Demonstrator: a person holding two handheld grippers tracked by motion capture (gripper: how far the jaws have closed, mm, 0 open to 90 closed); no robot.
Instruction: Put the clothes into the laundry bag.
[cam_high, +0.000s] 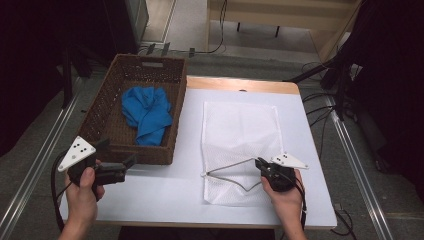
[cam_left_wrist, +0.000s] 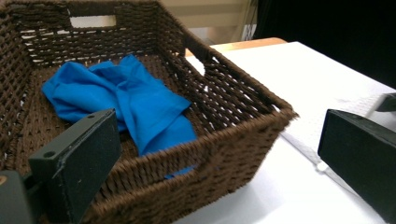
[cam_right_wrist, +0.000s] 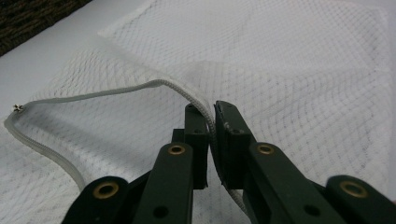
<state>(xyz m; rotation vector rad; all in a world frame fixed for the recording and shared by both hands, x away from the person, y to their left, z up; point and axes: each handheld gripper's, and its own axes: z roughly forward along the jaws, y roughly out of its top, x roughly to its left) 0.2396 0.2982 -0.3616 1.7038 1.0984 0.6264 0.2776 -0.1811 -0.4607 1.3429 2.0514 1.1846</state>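
A white-topped table (cam_high: 165, 195) holds a dark brown woven wicker basket (cam_high: 107, 120) at its left and a flat white mesh laundry bag (cam_high: 240, 130) at its centre. A crumpled blue cloth (cam_high: 146, 112) lies inside the basket. The right gripper (cam_high: 260, 163) pinches the bag's raised zipper edge (cam_right_wrist: 140, 88). The left gripper (cam_high: 127, 165) hovers near the basket's front wall, jaws wide apart.
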